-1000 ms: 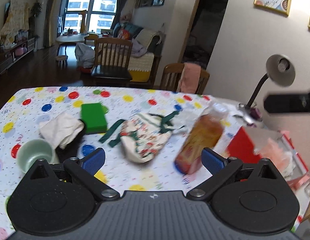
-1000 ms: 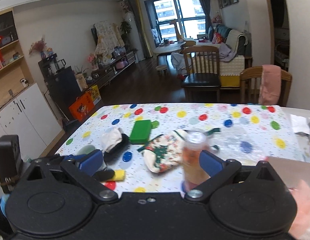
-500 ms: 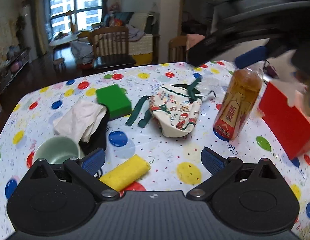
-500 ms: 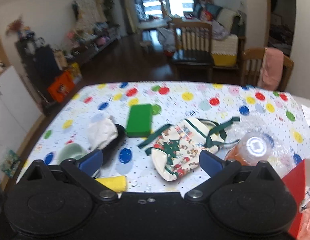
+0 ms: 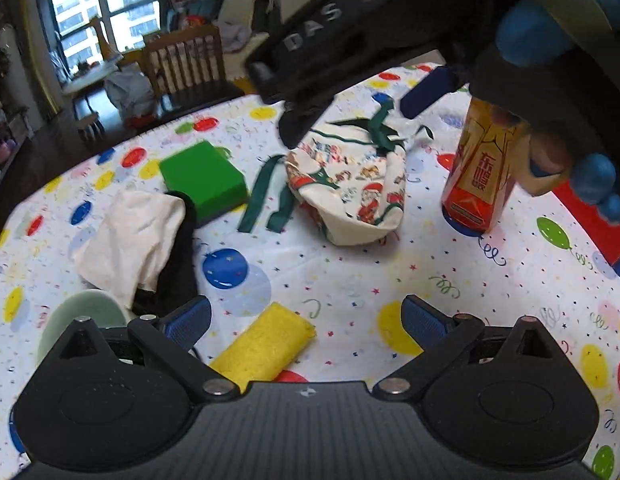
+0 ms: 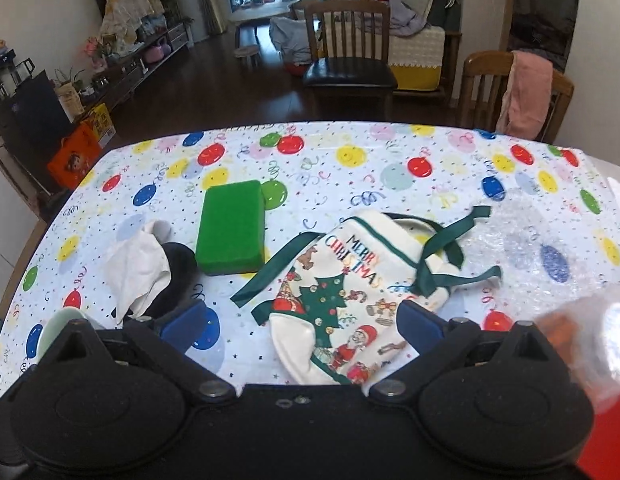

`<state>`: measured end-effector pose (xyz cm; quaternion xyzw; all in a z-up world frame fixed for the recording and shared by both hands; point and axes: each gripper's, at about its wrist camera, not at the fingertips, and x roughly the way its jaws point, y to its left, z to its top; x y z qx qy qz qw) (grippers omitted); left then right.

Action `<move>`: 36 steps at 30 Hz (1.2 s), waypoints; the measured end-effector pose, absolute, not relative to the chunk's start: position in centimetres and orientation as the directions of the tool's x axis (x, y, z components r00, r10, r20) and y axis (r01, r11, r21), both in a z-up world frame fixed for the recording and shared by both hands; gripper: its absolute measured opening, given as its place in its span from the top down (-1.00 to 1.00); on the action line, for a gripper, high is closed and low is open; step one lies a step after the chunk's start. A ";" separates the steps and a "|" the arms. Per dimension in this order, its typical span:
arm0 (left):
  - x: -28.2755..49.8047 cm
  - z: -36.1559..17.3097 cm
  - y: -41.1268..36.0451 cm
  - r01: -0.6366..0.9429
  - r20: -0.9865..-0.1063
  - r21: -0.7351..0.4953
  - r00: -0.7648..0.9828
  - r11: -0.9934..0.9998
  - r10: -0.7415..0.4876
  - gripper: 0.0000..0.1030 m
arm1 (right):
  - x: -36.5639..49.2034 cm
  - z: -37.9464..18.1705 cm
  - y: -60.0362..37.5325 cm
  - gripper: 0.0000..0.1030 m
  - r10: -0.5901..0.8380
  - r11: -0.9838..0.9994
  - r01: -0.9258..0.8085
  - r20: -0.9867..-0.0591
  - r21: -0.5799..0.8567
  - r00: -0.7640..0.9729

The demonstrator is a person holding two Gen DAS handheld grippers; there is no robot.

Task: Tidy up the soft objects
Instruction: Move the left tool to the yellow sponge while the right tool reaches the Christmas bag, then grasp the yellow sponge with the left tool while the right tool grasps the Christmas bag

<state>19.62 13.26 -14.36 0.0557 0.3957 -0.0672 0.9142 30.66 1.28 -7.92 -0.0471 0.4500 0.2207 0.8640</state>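
**Cream Christmas bag lies slack in the middle of the balloon-print table**

Cream cloth printed with a tree, Santa figures and "MERRY CHRISTMAS" makes up the drawstring bag (image 6: 350, 292), which lies crumpled on its side near the middle of the table (image 6: 350, 148), its dark green ribbons (image 6: 275, 268) trailing loose toward the left edge and over its mouth. Left of it a green sponge (image 6: 231, 228) lies flat, apart from the ribbon tips. Further toward the left edge a white cloth (image 6: 135, 264) is draped over a black one (image 6: 171, 276), with a pale green cup (image 5: 81, 320) just beside them at the near edge. A yellow sponge (image 5: 263, 346) lies near the near edge, between the fingers of the left gripper (image 5: 305, 318), whose jaws stand wide apart with nothing between them. The right gripper (image 6: 301, 324) hangs over the bag's lower end, jaws also spread and empty. An amber drink bottle (image 5: 480, 176) stands upright right of the bag, with a red box (image 5: 590, 216) toward the right edge. Bubble wrap (image 6: 530, 244) lies on the right half. Bare tablecloth stretches along the far edge and in front of the bag.
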 end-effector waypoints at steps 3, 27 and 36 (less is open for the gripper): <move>20.4 -15.0 13.1 0.182 -0.754 0.042 0.651 0.982 -0.088 -0.82 | 31.0 -8.7 1.9 -0.91 0.345 0.889 -0.442 -0.809 0.119 0.475; 23.0 -17.9 14.9 0.146 -0.841 0.050 0.540 0.988 -0.037 0.02 | 32.5 -13.6 5.5 0.18 0.267 0.860 -0.510 -0.857 0.006 0.440; 22.7 -17.7 15.1 0.137 -0.825 0.036 0.563 0.990 -0.048 0.36 | 31.7 -13.5 4.2 0.59 0.289 0.842 -0.539 -0.838 -0.007 0.463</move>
